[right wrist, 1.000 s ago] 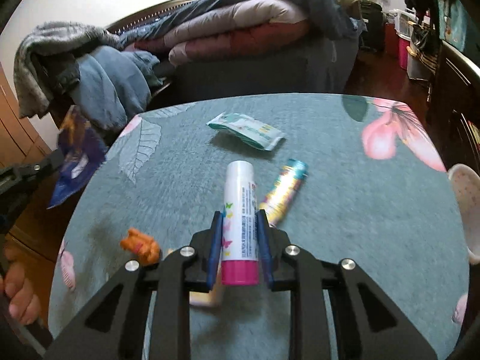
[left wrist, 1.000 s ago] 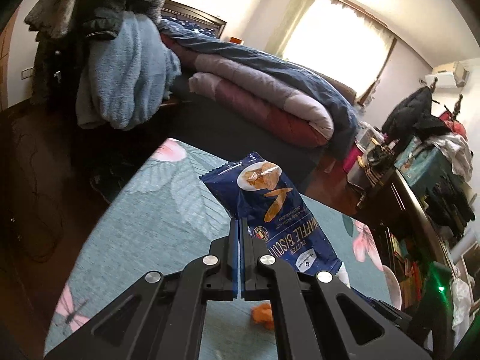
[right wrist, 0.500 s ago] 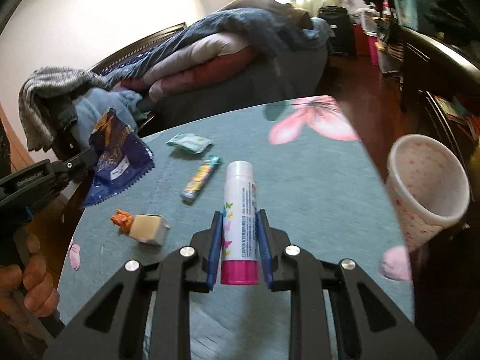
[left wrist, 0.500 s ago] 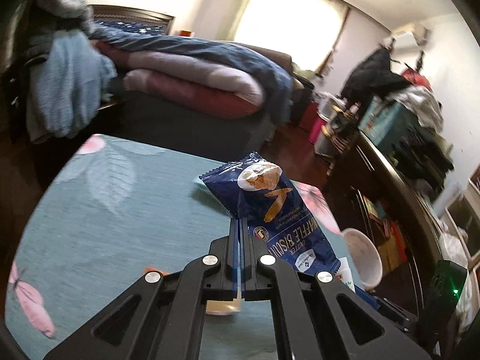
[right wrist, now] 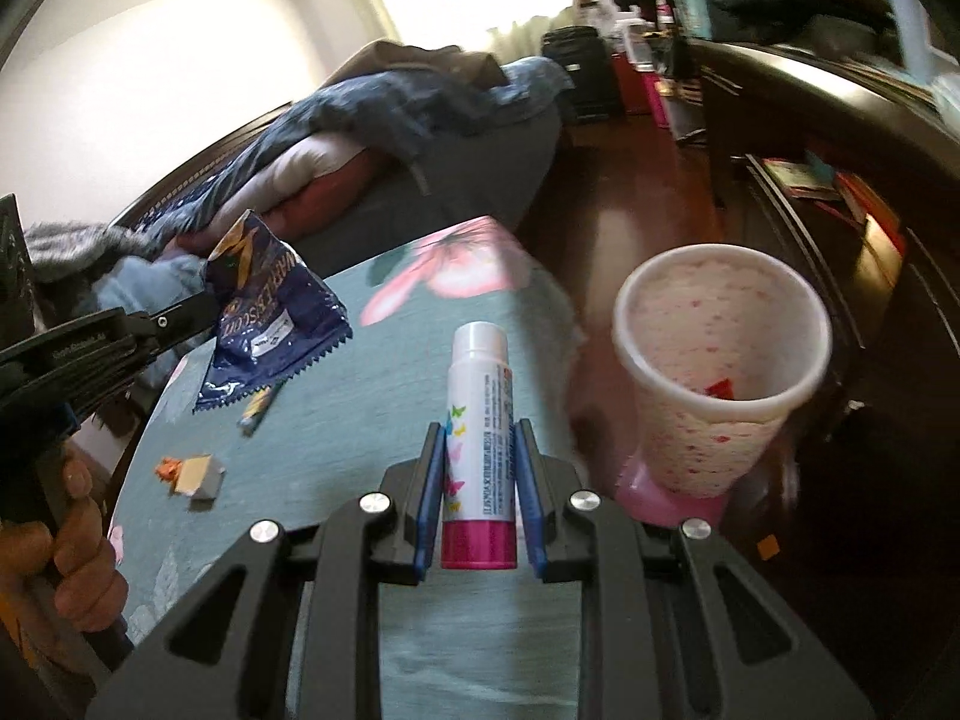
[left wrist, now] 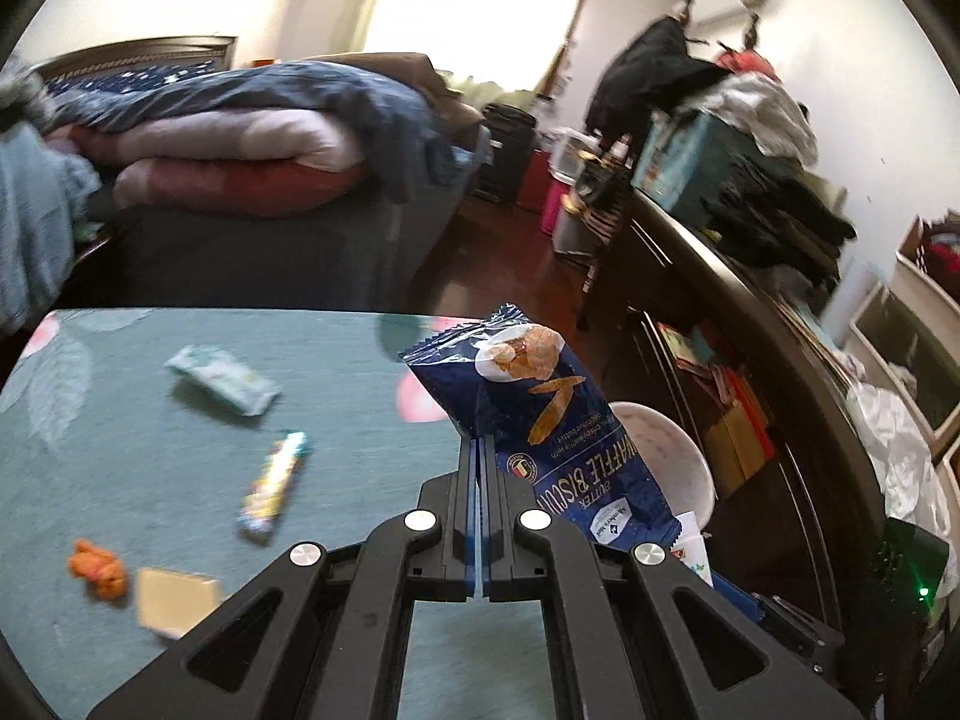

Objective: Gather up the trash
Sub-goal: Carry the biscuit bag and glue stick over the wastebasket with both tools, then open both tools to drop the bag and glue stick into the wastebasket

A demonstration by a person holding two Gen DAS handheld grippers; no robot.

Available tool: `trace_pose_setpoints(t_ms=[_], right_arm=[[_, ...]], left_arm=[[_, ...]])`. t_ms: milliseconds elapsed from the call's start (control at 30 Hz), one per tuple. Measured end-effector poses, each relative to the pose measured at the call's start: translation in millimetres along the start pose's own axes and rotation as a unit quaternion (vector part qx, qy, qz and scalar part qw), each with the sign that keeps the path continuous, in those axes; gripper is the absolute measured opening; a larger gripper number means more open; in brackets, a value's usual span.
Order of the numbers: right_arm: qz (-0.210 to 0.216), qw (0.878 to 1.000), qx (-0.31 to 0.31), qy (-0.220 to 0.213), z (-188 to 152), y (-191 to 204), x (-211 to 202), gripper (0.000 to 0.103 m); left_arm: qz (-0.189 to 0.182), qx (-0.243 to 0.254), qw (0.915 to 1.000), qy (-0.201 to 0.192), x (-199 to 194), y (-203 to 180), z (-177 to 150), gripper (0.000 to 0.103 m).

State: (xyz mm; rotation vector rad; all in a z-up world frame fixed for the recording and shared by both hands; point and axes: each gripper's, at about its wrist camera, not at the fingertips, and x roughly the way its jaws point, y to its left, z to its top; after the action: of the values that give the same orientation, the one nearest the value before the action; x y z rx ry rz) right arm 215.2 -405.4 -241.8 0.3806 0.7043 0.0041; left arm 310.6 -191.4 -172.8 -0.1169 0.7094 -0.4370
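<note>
My left gripper is shut on a blue waffle biscuit wrapper and holds it above the teal table. The wrapper also shows in the right wrist view. My right gripper is shut on a white and pink glue stick, above the table's right edge. A white bin with pink dots stands just beyond that edge, right of the glue stick, with a red scrap inside. The bin's rim shows behind the wrapper in the left wrist view.
On the table lie a pale green packet, a colourful candy wrapper, an orange scrap and a small tan box. A bed with folded quilts stands beyond the table. A dark sideboard is at the right.
Both grippers have swung right with their loads. The bin has come nearer and now stands close to the right of the glue stick. The wrapper now hangs over the table.
</note>
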Motion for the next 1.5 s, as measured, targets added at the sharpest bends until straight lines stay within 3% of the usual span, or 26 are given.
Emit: trace_pose_setpoints(t_ms=[300,567,733,967,1067,1133,1200,1400,1500], right_arm=[[-0.062,0.996,0.054,-0.027,16.3,-85.1,-2.3,0.024],[-0.122,0.988,0.089,-0.029,34.4,-155.6,29.9,0.024],[-0.133,0.986,0.092,-0.029,45.2,-179.2,52.1,0.024],[-0.158,0.984,0.065,-0.051,61.7,-190.0,67.7,0.030],[-0.161,0.983,0.062,-0.057,63.1,-191.1,66.7,0.035],[-0.161,0.983,0.063,-0.058,61.9,-189.9,63.4,0.036],[-0.161,0.983,0.065,-0.061,58.4,-187.3,58.0,0.040],[-0.153,0.985,0.057,-0.057,48.0,-166.2,42.5,0.043],[-0.147,0.986,0.049,-0.056,43.0,-147.7,32.8,0.053]], left_arm=[[-0.040,0.046,0.9976,0.032,62.0,-74.2,3.4,0.001],[-0.059,0.085,0.9931,0.055,122.9,-133.2,9.3,0.001],[-0.044,0.098,0.9921,0.064,161.6,-156.8,11.2,0.001],[-0.025,0.087,0.9922,0.086,194.6,-159.9,12.9,0.003],[-0.023,0.086,0.9928,0.080,192.6,-158.9,15.8,0.012],[-0.025,0.086,0.9931,0.075,187.7,-158.3,17.9,0.031],[-0.024,0.087,0.9939,0.063,178.1,-156.3,19.7,0.041],[-0.024,0.082,0.9953,0.046,139.8,-140.8,18.9,0.052],[-0.006,0.081,0.9964,0.025,112.6,-125.5,14.8,0.072]])
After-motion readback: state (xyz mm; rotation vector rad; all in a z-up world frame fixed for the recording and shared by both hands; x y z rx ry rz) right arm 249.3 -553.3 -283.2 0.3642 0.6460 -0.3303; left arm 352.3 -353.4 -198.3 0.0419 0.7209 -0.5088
